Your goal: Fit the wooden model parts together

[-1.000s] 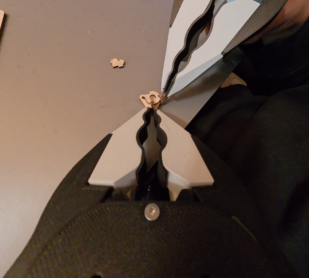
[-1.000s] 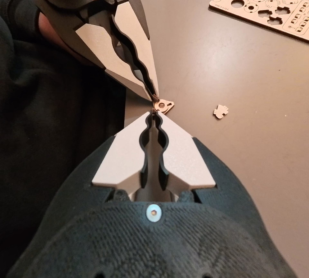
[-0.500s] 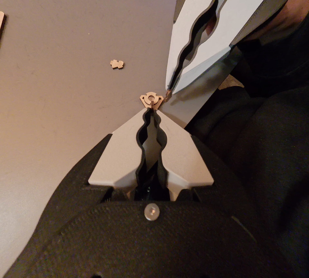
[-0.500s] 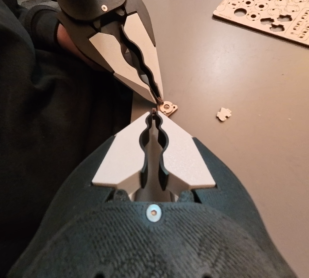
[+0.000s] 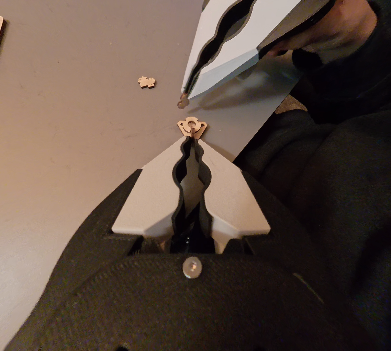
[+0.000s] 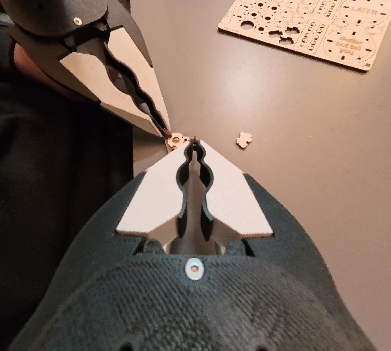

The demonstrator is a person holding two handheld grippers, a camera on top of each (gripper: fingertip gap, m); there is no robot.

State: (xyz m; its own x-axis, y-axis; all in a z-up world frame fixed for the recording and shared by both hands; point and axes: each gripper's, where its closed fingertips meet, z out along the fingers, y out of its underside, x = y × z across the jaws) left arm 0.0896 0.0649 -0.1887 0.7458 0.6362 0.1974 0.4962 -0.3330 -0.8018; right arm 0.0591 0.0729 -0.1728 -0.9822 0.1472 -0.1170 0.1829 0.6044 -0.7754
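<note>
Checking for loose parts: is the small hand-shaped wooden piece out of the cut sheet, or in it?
Out. The piece lies flat on the bare table, apart from the sheet, which shows empty cutouts.

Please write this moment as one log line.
left gripper: shut on ring-shaped wooden piece | right gripper: shut on small wooden piece | loose piece on table
</note>
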